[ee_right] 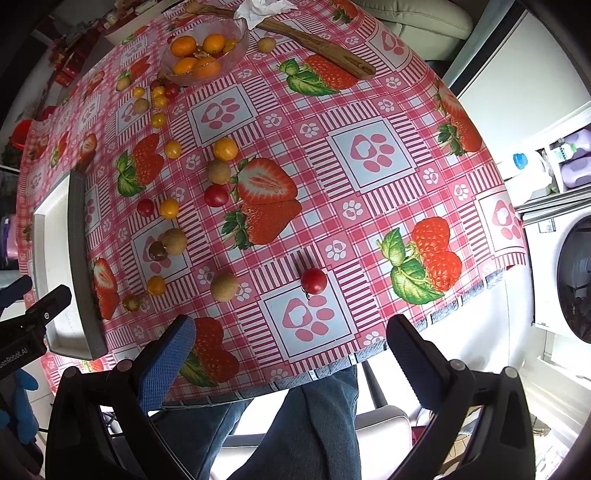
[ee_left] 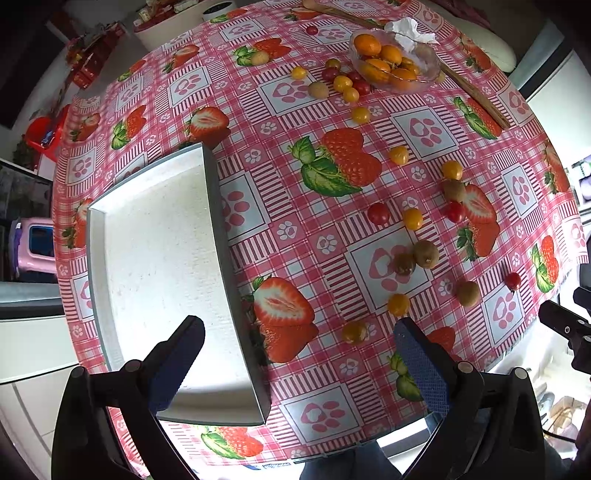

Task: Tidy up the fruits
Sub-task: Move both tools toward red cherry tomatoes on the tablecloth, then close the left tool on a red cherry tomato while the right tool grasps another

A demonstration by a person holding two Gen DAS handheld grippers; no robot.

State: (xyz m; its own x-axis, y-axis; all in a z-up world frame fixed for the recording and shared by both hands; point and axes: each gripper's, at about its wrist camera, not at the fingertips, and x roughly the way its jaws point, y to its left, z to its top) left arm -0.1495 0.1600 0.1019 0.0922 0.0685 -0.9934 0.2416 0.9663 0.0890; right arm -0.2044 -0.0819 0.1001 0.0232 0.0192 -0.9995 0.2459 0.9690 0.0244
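Observation:
Many small fruits lie loose on the strawberry-print tablecloth: yellow and red cherry tomatoes and brown round fruits. A white square tray (ee_left: pixel 155 258) sits at the left, empty; it also shows in the right wrist view (ee_right: pixel 55 266). A glass bowl (ee_left: pixel 428 51) of oranges stands at the far side, also in the right wrist view (ee_right: pixel 236 48). My left gripper (ee_left: pixel 299 332) is open above the tray's near right corner, a yellow tomato (ee_left: pixel 354 331) just ahead. My right gripper (ee_right: pixel 290 332) is open above the table's front edge, a red tomato (ee_right: pixel 314 280) just ahead of it.
A long wooden spoon (ee_right: pixel 314 42) and a crumpled tissue (ee_left: pixel 408 31) lie beside the bowl. The table's front edge (ee_right: pixel 369 354) is close, with the person's legs below. A washing machine (ee_right: pixel 569 277) stands at the right.

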